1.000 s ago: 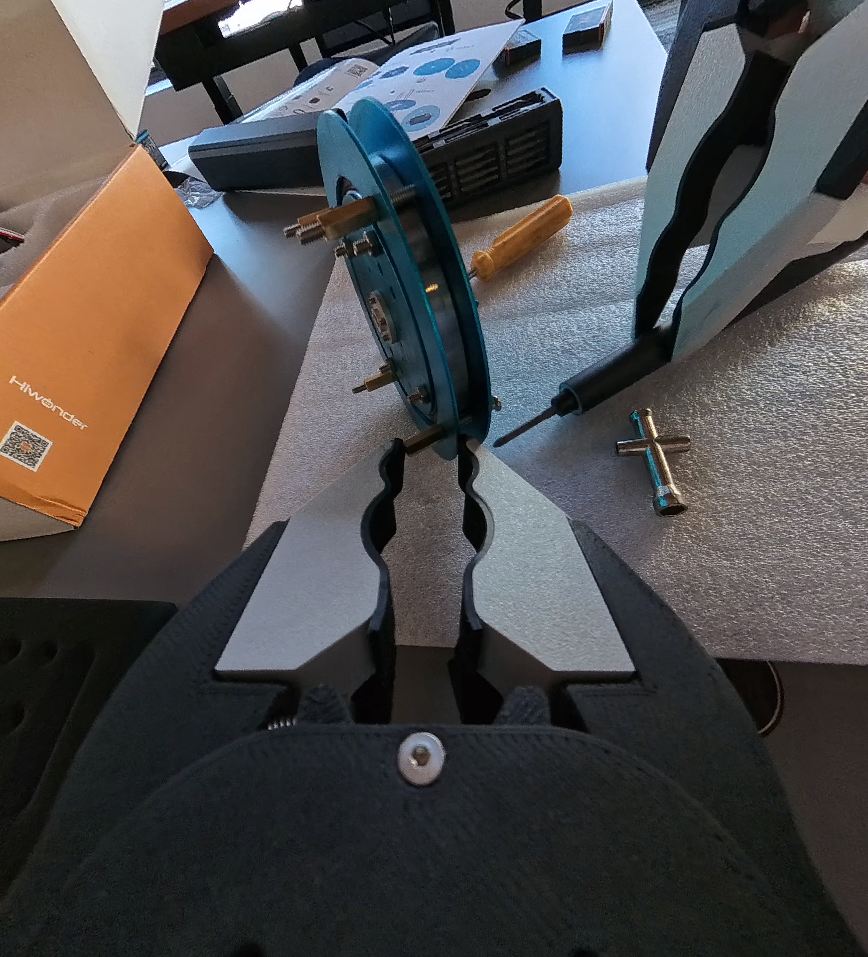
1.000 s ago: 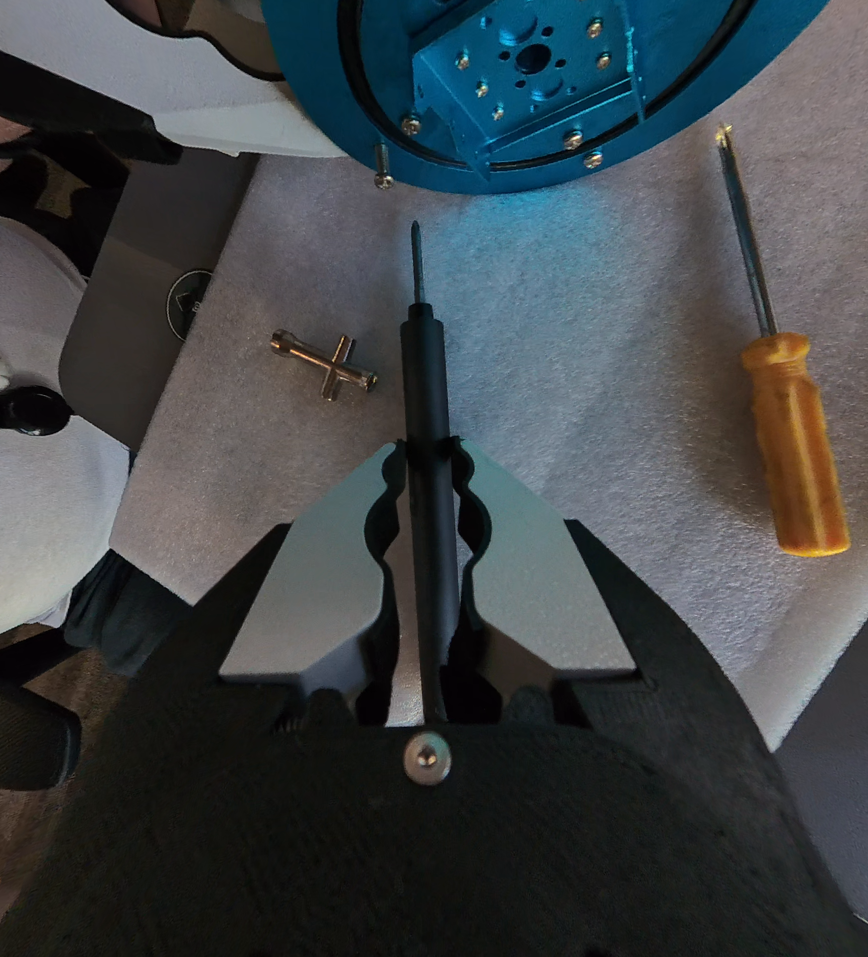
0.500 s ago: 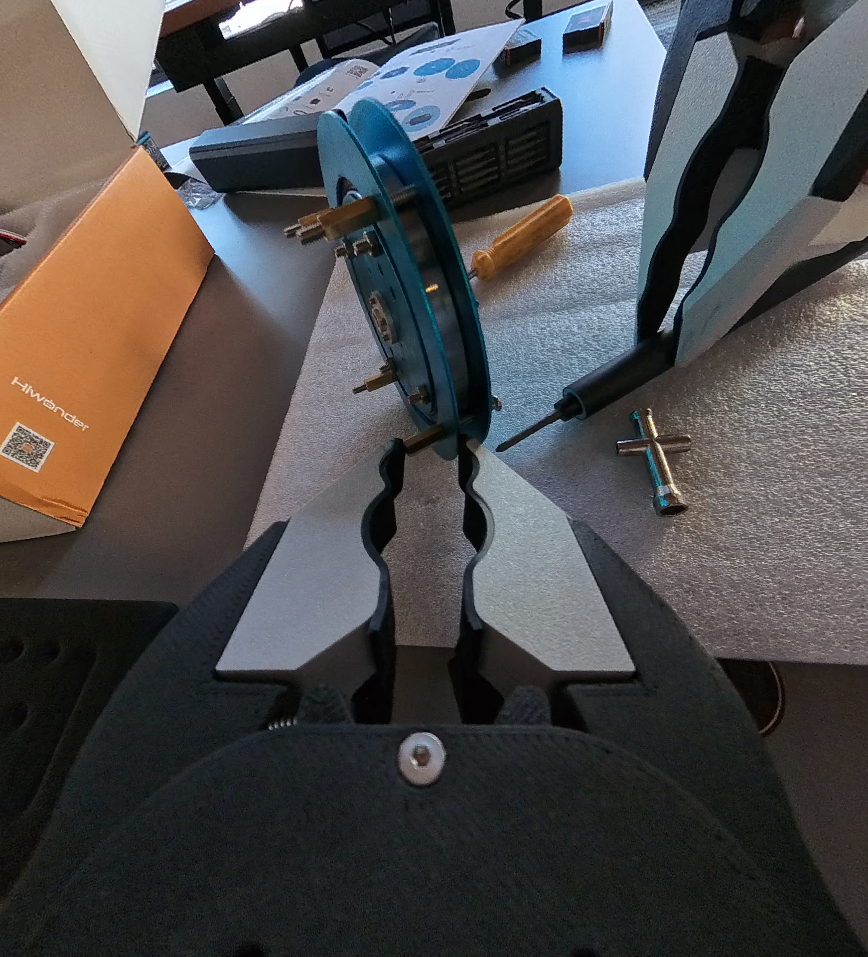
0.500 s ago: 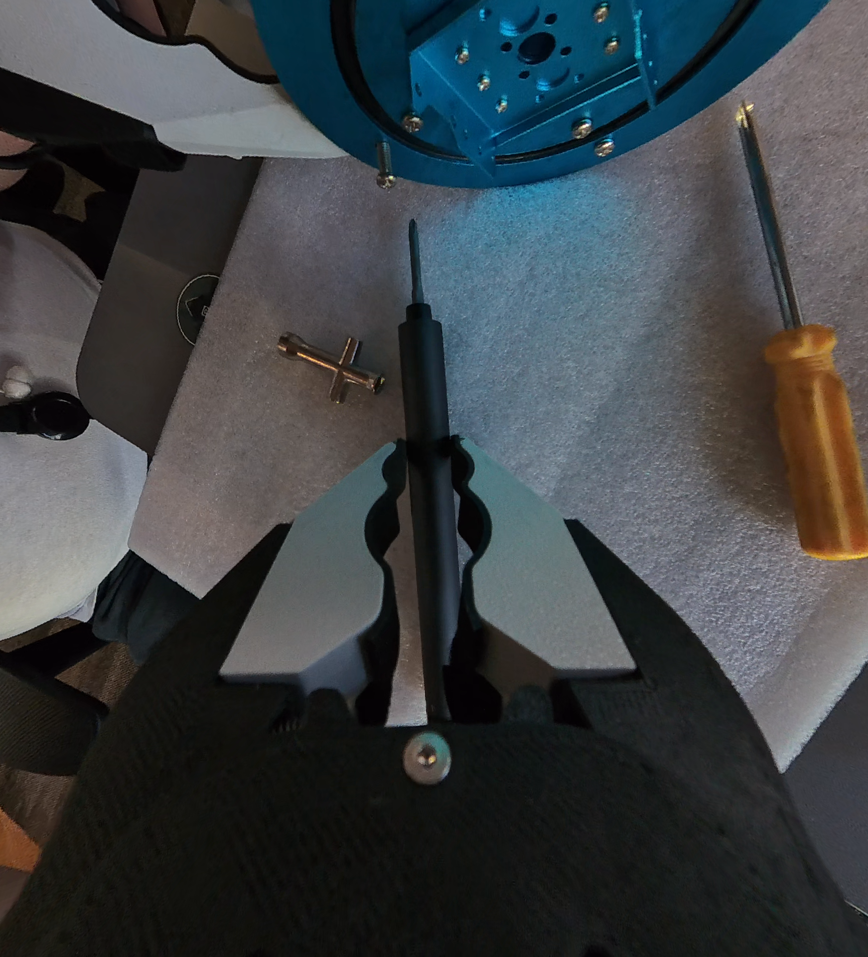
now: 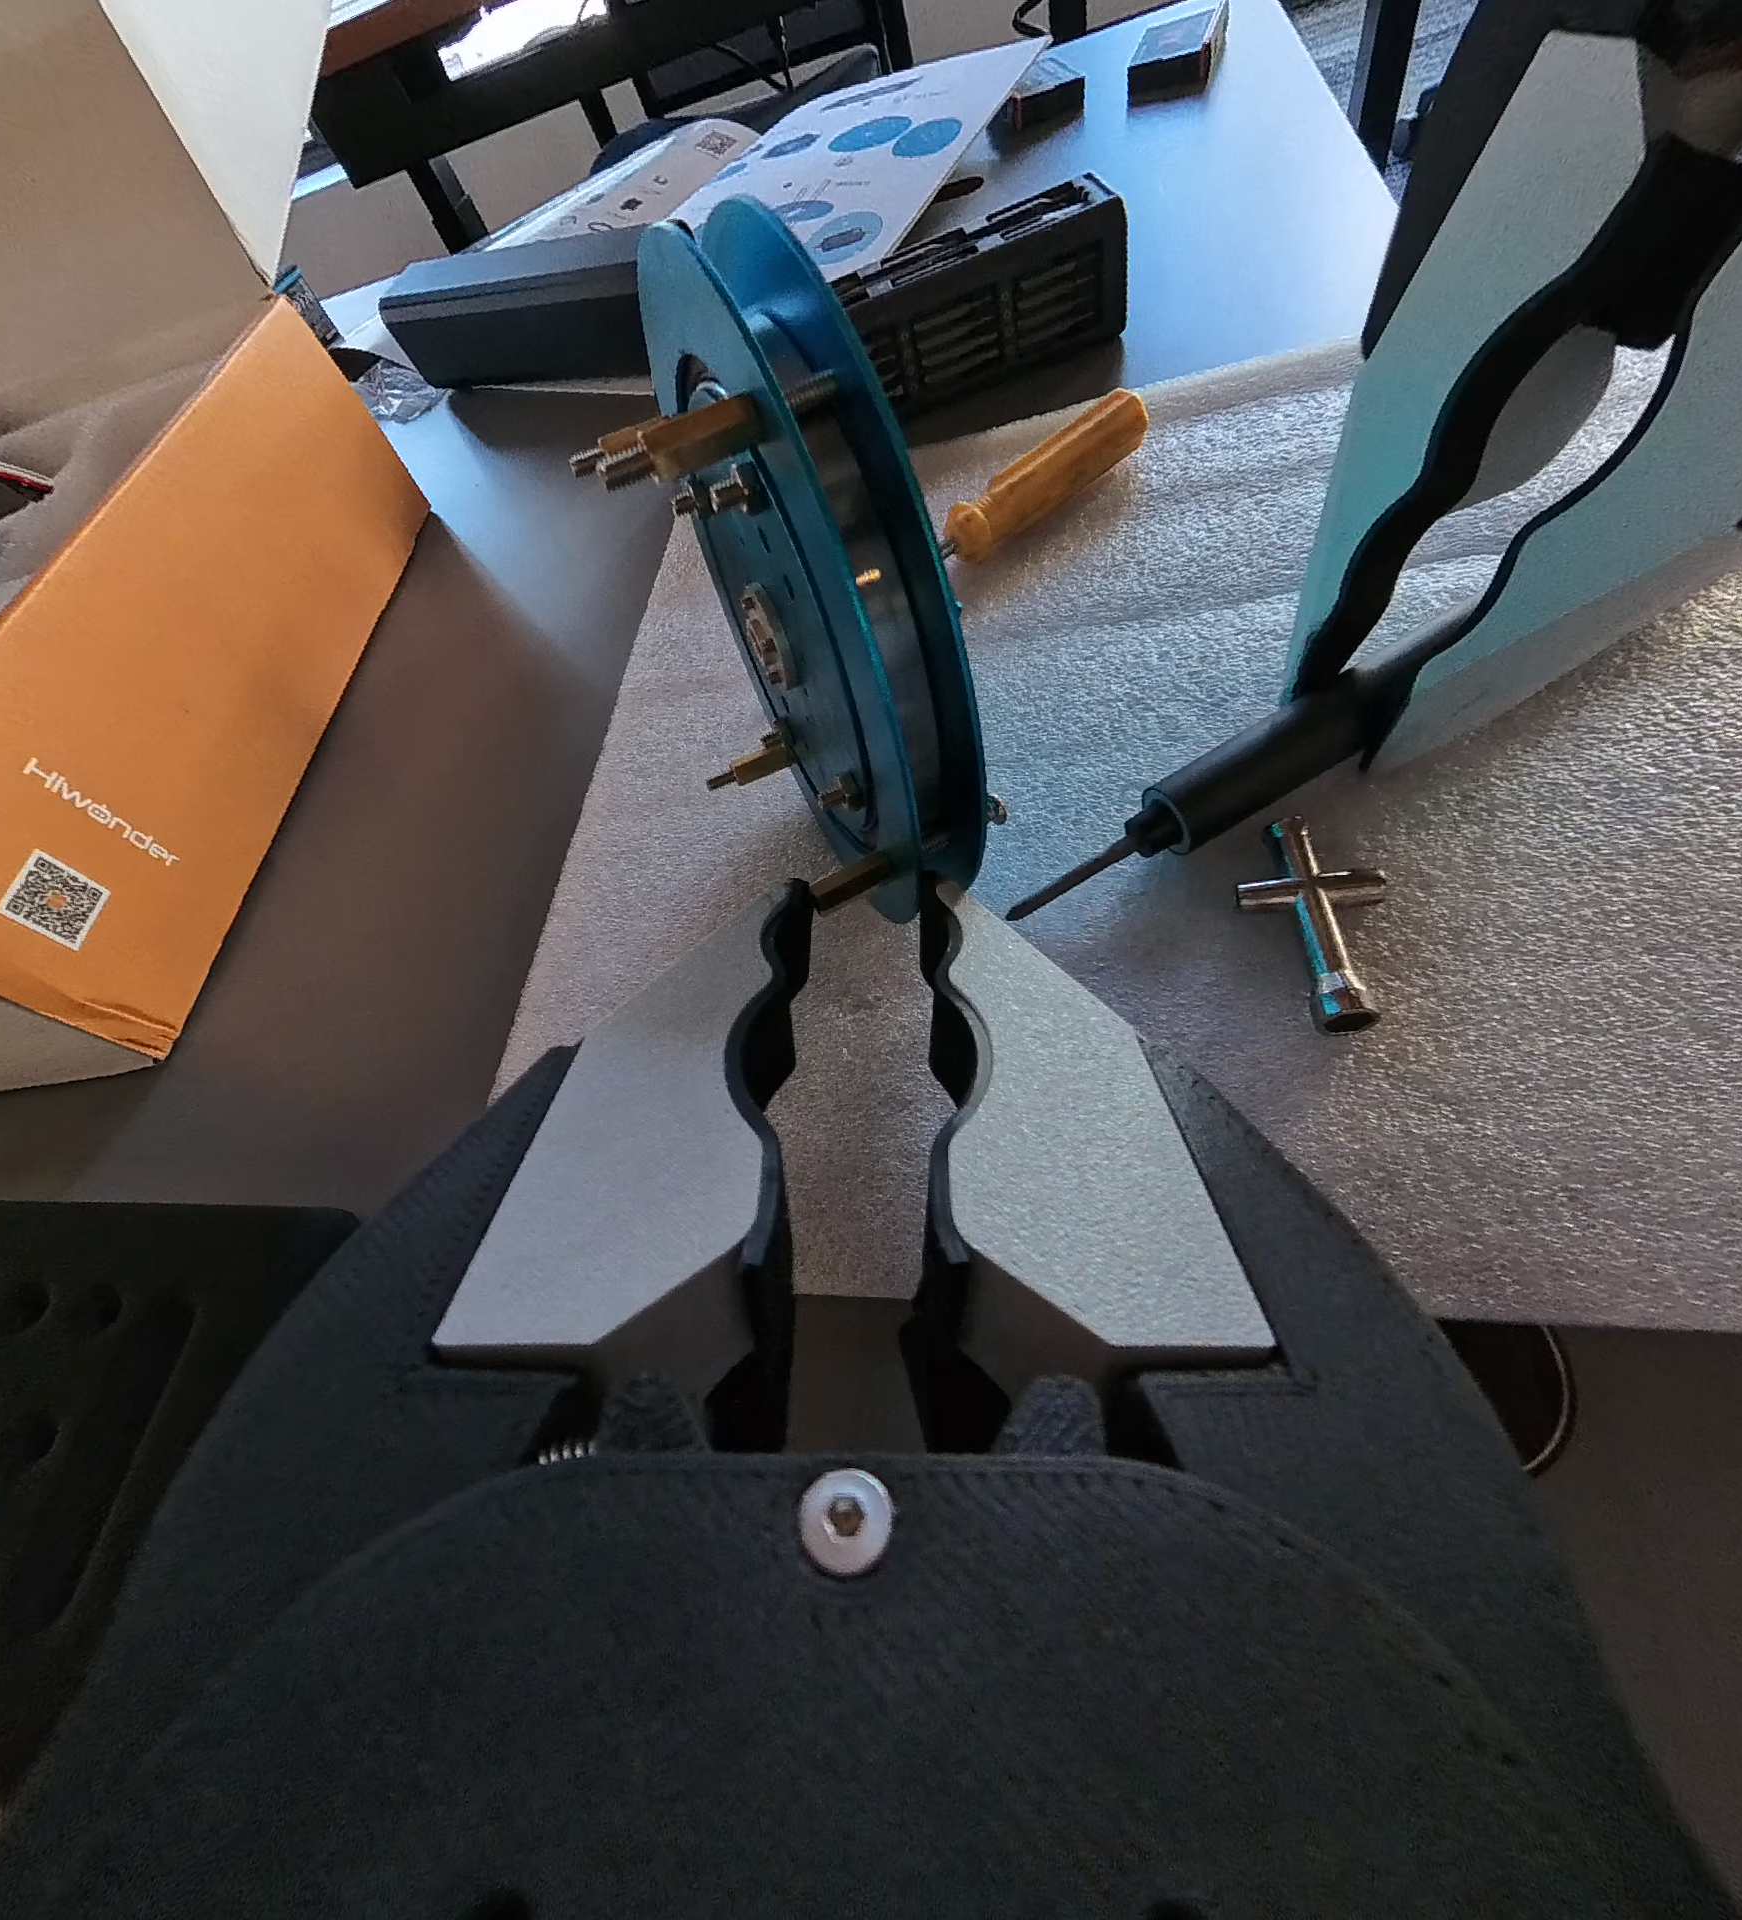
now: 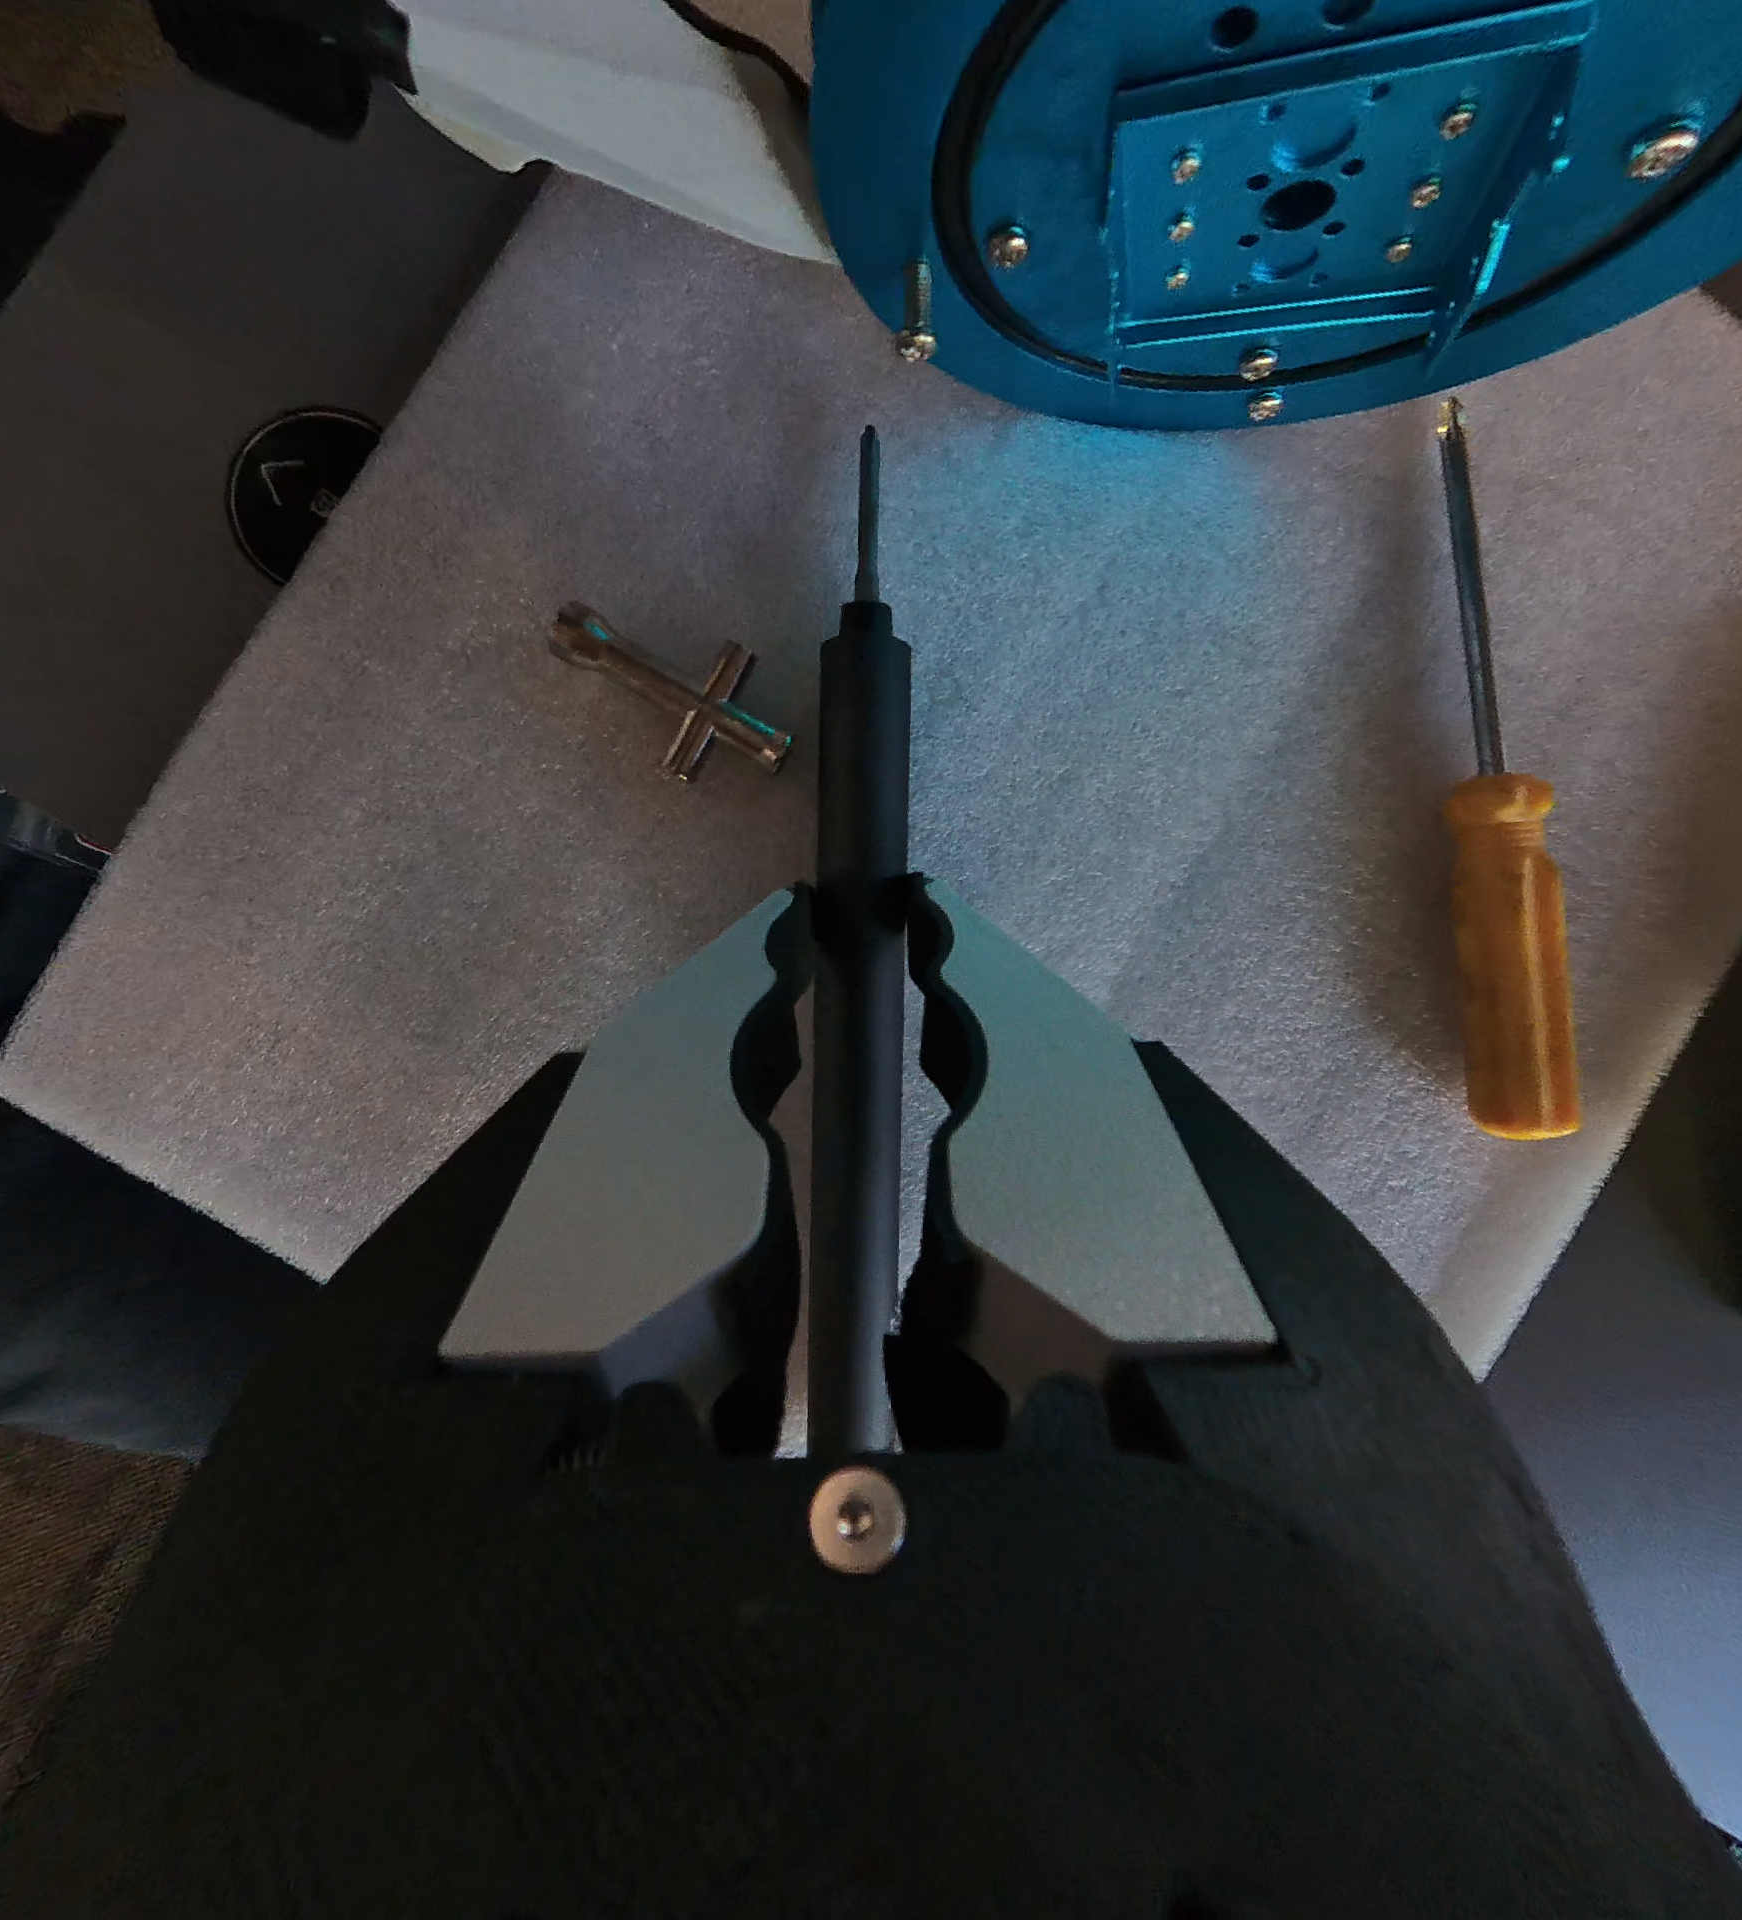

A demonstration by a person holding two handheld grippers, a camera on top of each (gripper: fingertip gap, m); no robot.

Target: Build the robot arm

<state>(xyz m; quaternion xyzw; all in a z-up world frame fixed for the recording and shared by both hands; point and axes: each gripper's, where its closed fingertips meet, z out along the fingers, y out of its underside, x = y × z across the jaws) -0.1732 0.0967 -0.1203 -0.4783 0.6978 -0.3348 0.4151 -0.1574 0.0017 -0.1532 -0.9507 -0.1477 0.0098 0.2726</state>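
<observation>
1. At about 9 o'clock in the left wrist view an orange cardboard box [image 5: 160, 665] lies on the grey surface [image 5: 347, 935], well apart from the tools.
2. The left hand-held gripper [image 5: 862, 909] is clamped on the bottom edge of the blue disc assembly [image 5: 825, 561], which stands upright on its rim on the white foam sheet [image 5: 1366, 1091]. Brass standoffs [image 5: 680, 442] stick out of its left face. Since a second ago this grip looks the same.
3. Behind the disc, at 12 o'clock, are a dark bit case [image 5: 992, 301] and a printed paper sheet [image 5: 867, 135].
4. An orange-handled screwdriver [image 6: 1506, 945] lies flat on the foam; it is at 3 o'clock in the right wrist view, and nothing touches it.
5. The right hand-held gripper [image 6: 859, 894] is closed on the black precision screwdriver [image 6: 862, 790], whose tip points to 12 o'clock. Compared with a second ago the disc appears larger and the tip is nearer to the small screw [image 6: 917, 307] on its lower rim, but a gap remains; the tip is not seated.
6. A small metal cross wrench [image 6: 685, 696] lies on the foam just left of the black shaft, not touching it.
</observation>
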